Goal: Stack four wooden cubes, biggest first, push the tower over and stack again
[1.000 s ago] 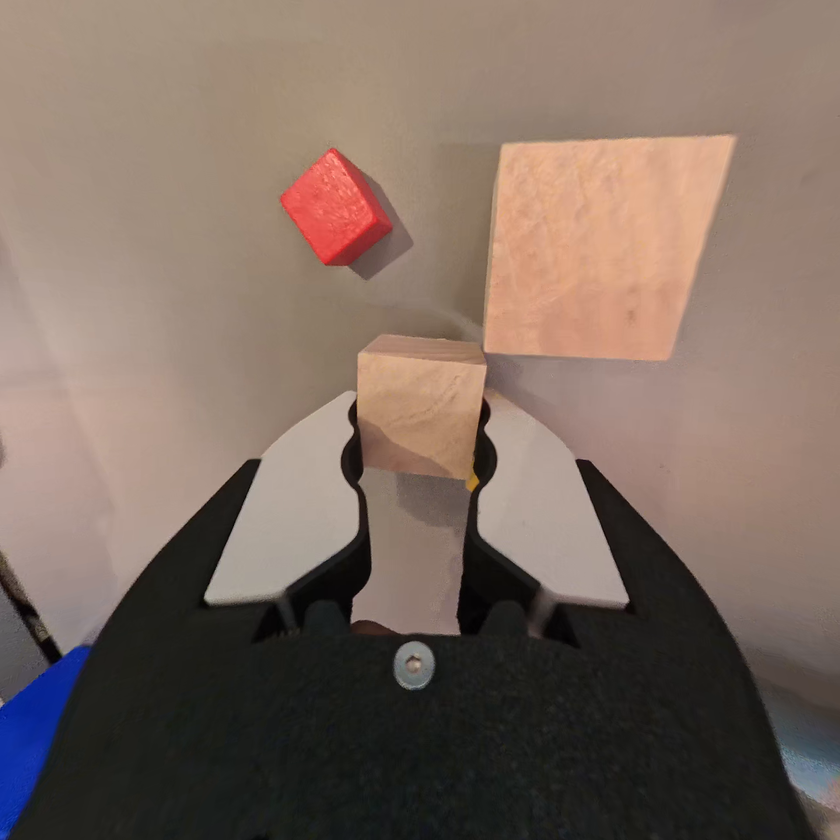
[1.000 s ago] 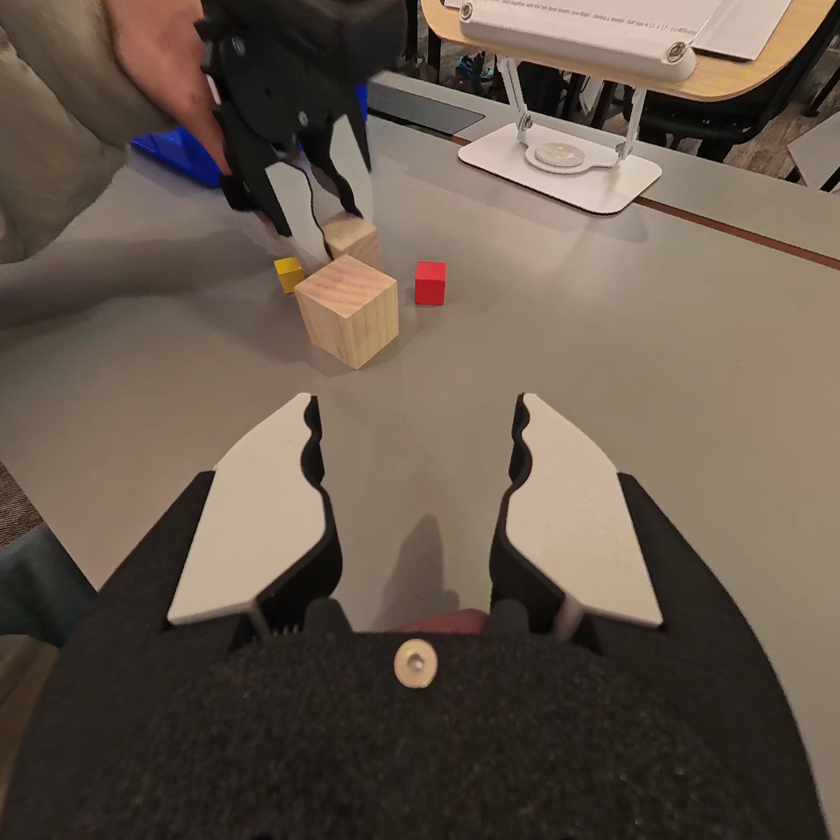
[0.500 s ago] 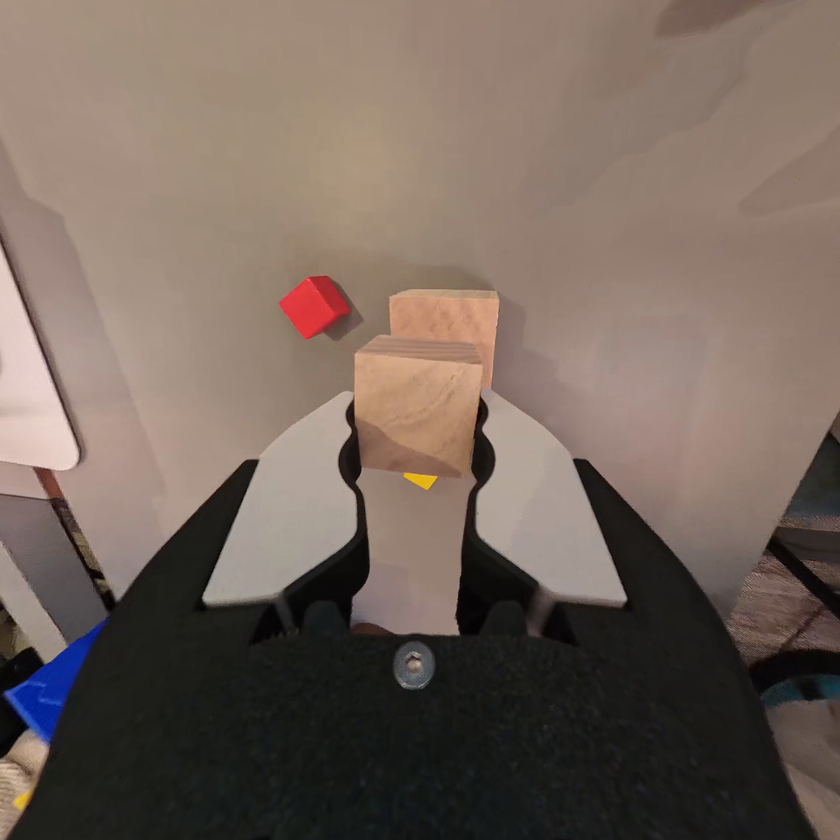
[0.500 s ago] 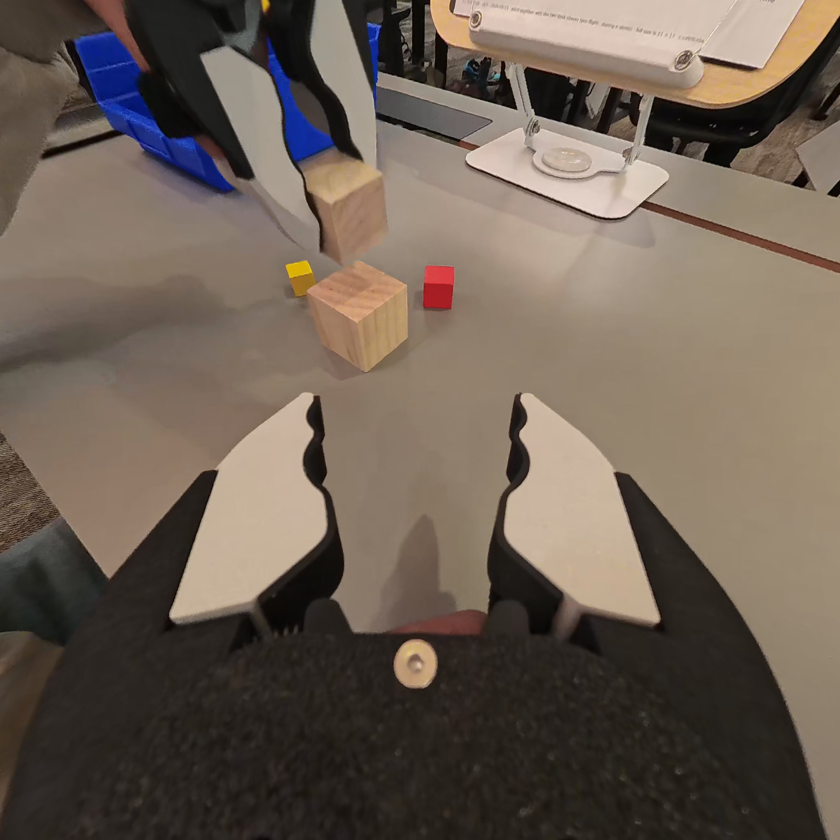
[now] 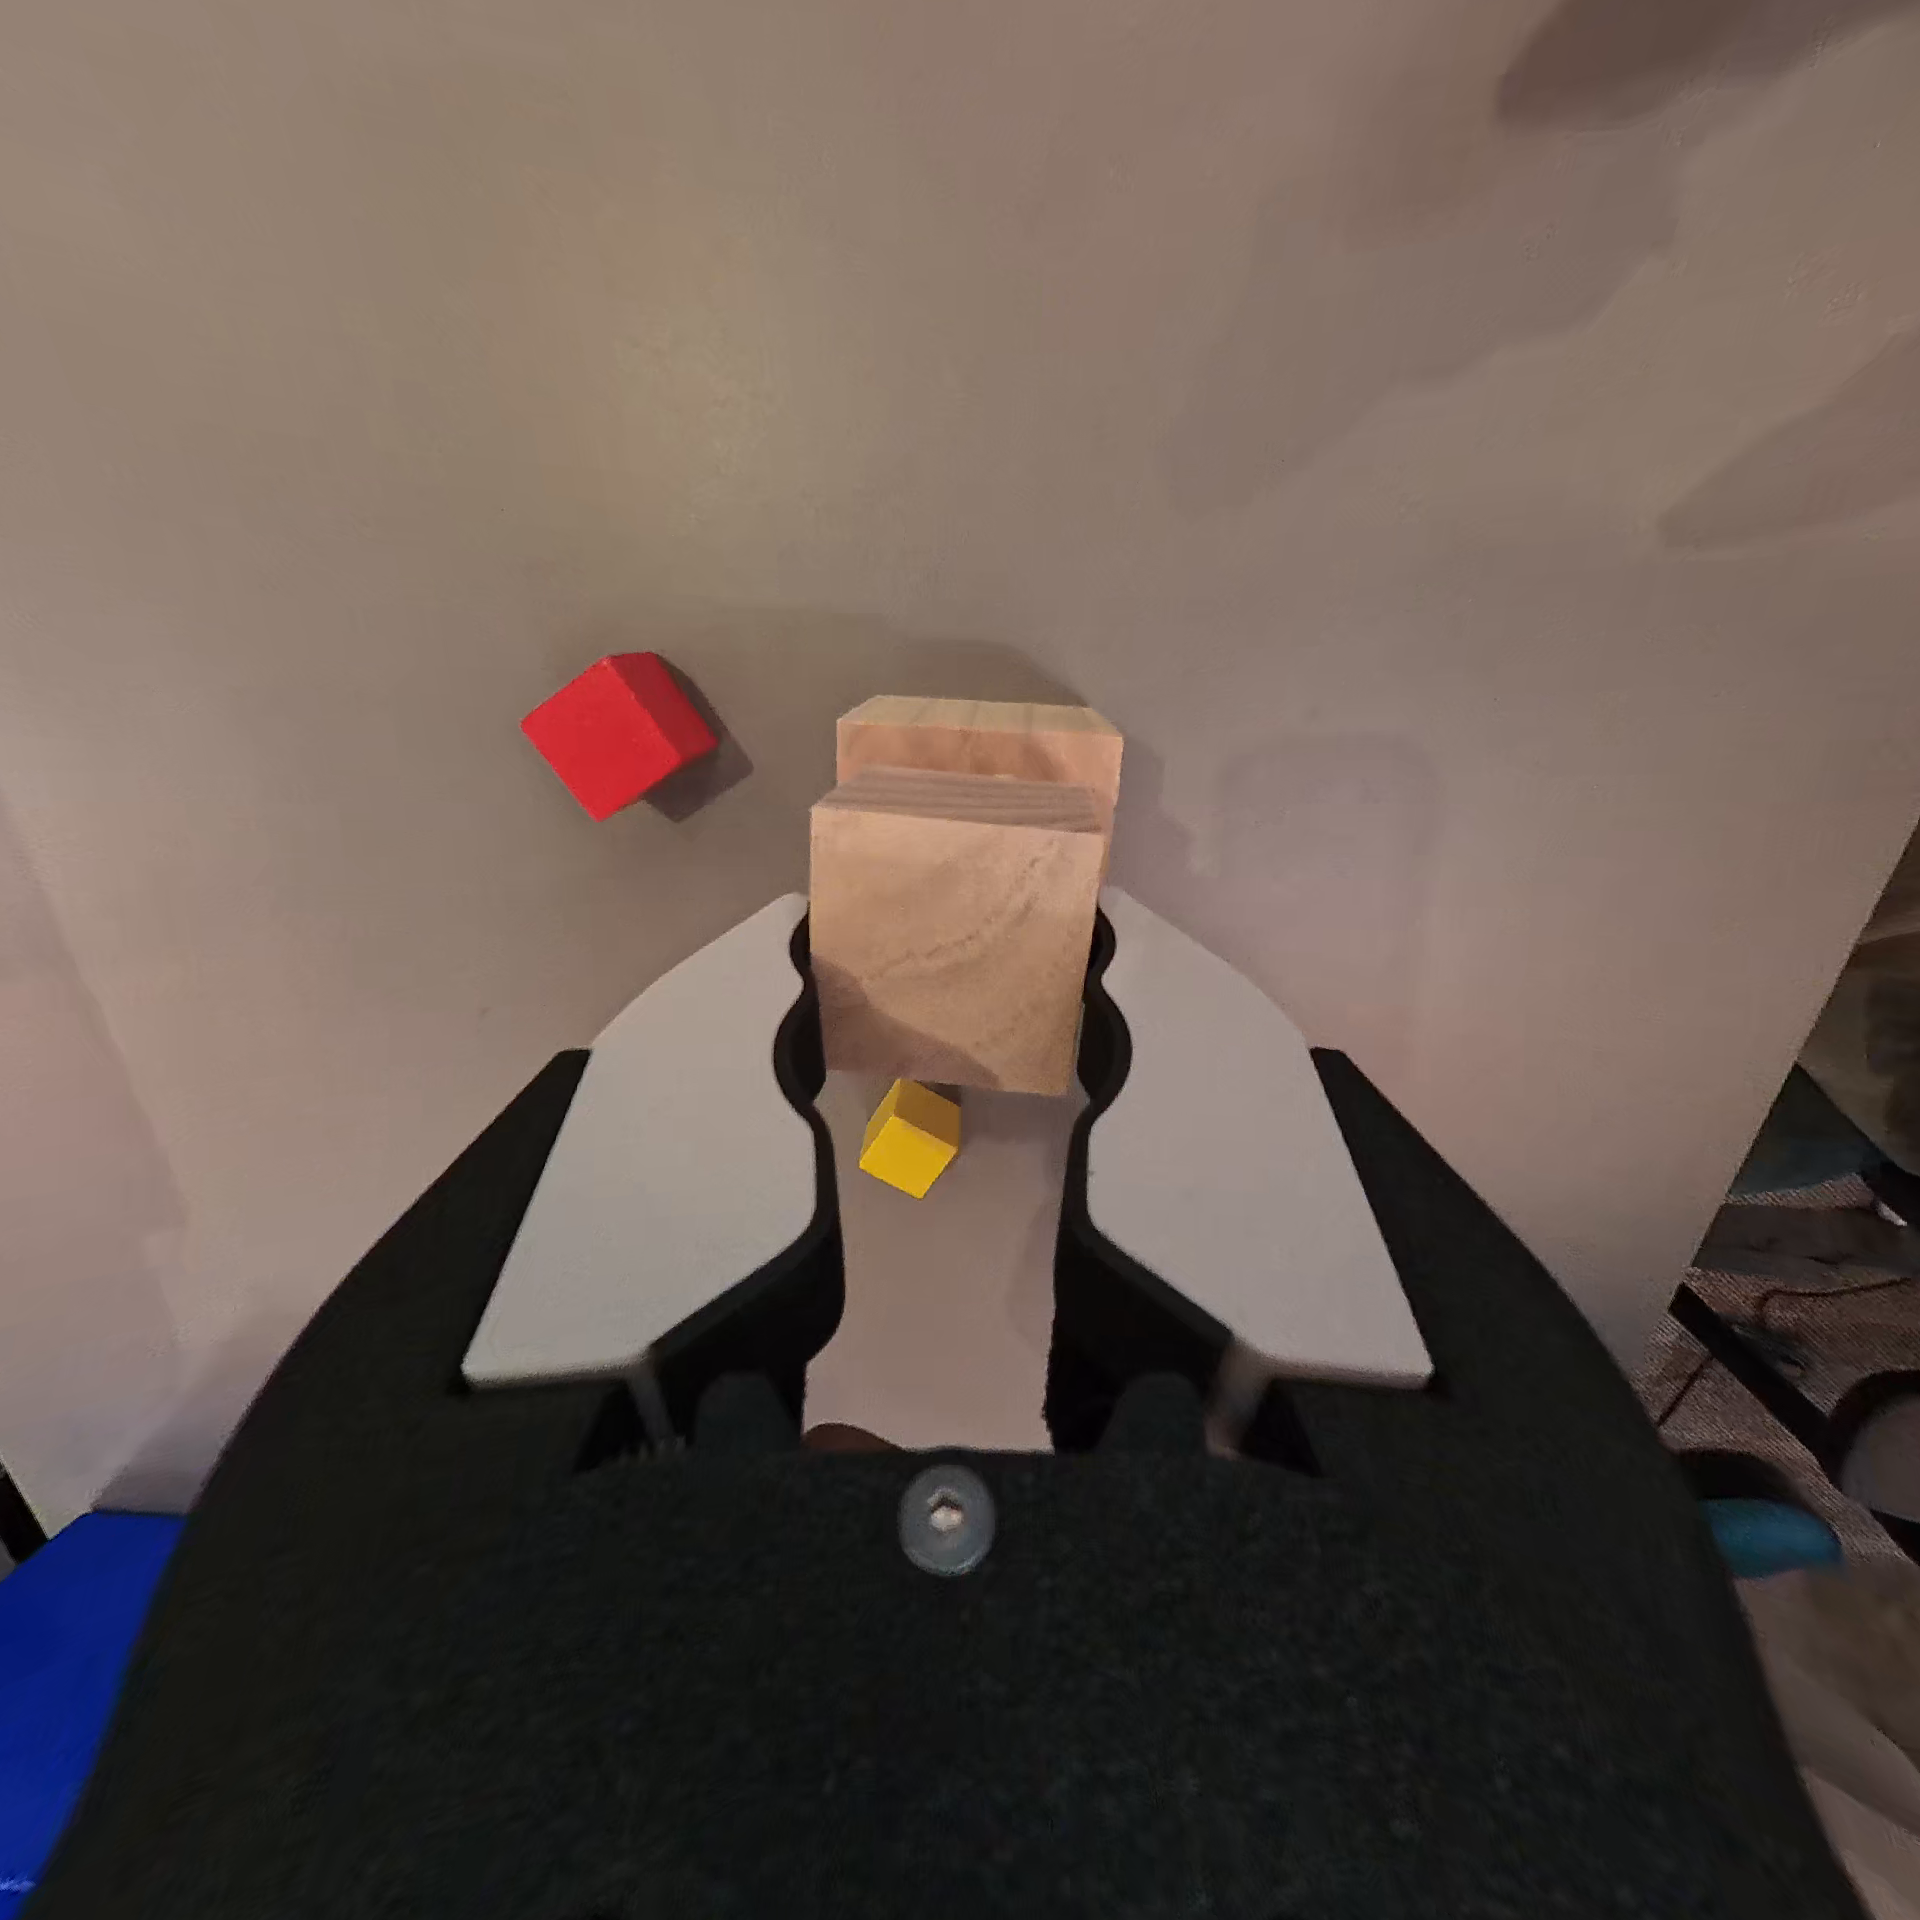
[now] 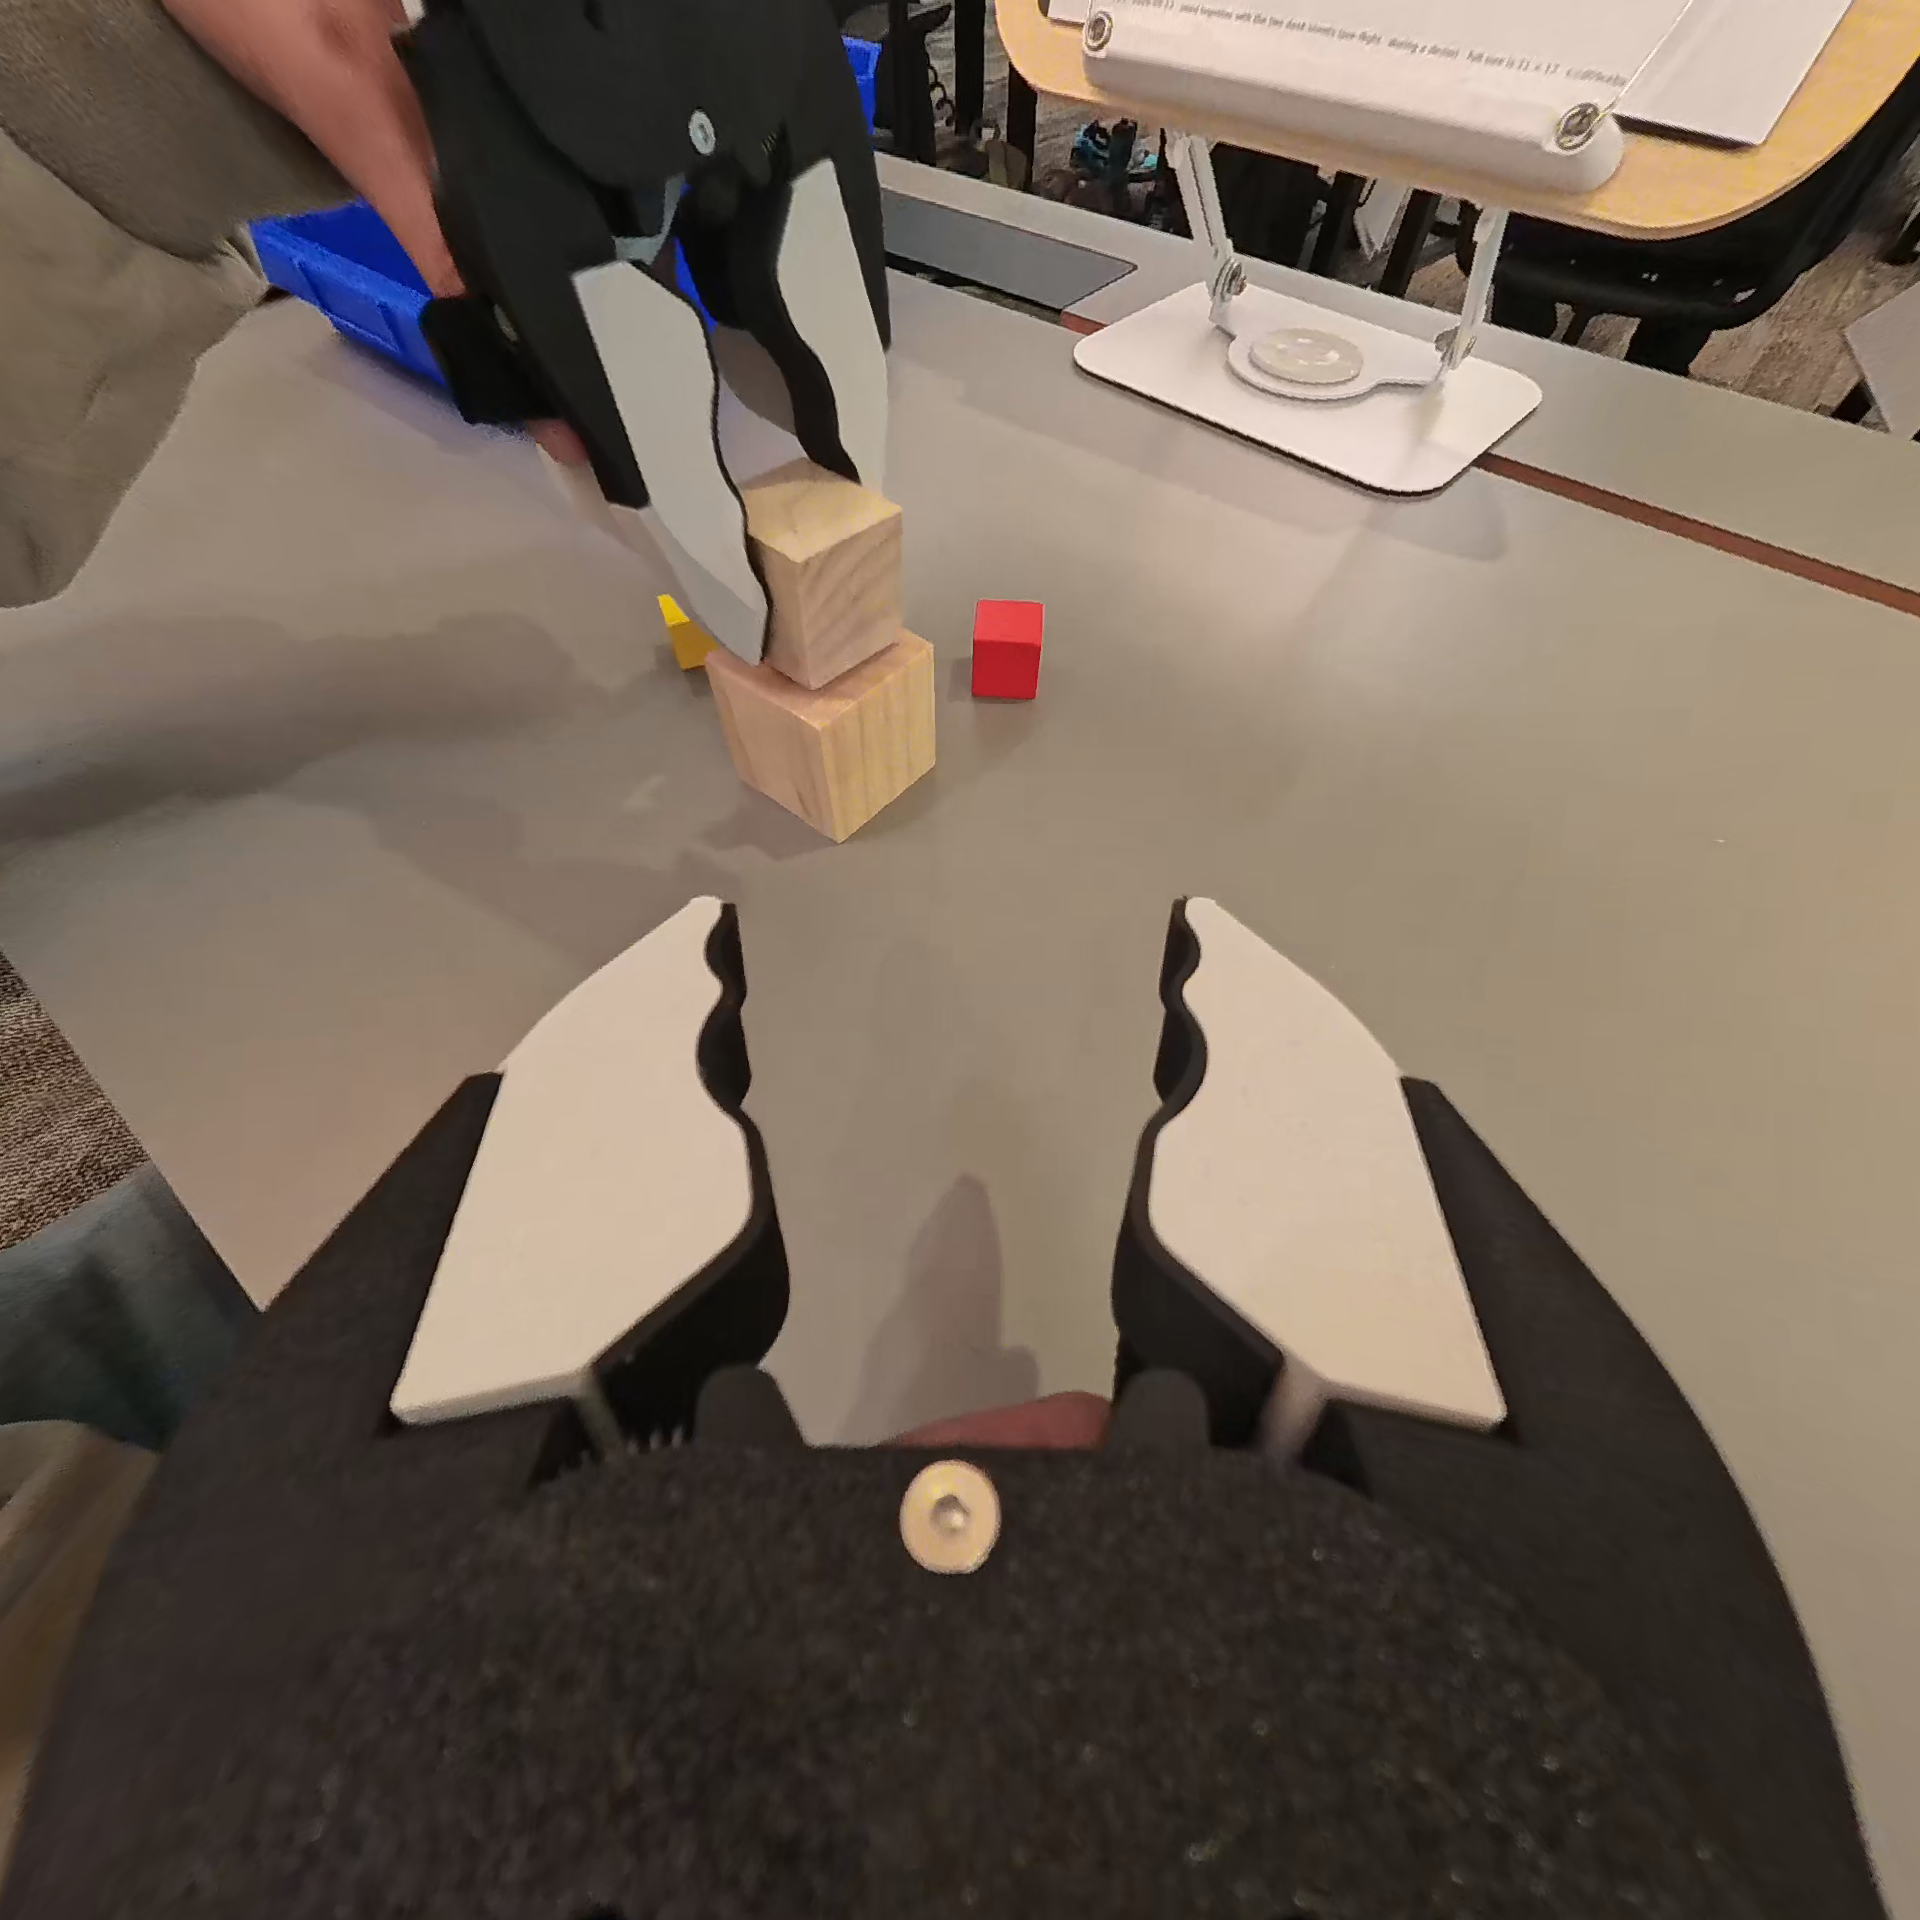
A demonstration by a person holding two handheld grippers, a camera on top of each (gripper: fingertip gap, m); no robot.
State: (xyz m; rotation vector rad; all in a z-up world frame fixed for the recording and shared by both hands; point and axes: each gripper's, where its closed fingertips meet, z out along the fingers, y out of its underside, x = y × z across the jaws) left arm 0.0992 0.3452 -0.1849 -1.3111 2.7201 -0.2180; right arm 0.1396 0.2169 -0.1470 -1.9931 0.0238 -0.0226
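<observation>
My left gripper [image 5: 951, 935] is shut on the medium plain wooden cube [image 5: 951, 951] and holds it right above the biggest plain wooden cube [image 5: 982, 743]. In the right wrist view the medium cube [image 6: 831, 582] sits tilted on or just over the biggest cube [image 6: 831, 738], with the left gripper [image 6: 805, 561] coming down from above. A red cube [image 6: 1006, 648] lies on the table to the right of the big cube; a small yellow cube [image 6: 681, 632] lies to its left, partly hidden. They also show in the left wrist view: red [image 5: 618, 732], yellow [image 5: 907, 1138]. My right gripper [image 6: 951, 997] is open and empty, nearer the table's front.
The grey table [image 6: 1351, 831] carries a white stand base [image 6: 1309, 384] at the back right, holding a wooden board above. A blue bin [image 6: 343, 286] sits at the back left. A person's hand and sleeve [image 6: 125, 208] hold the left gripper.
The left gripper lifted the medium cube off the table, carried it over the biggest cube and lowered it onto or just above its top. The right gripper stayed still and open.
</observation>
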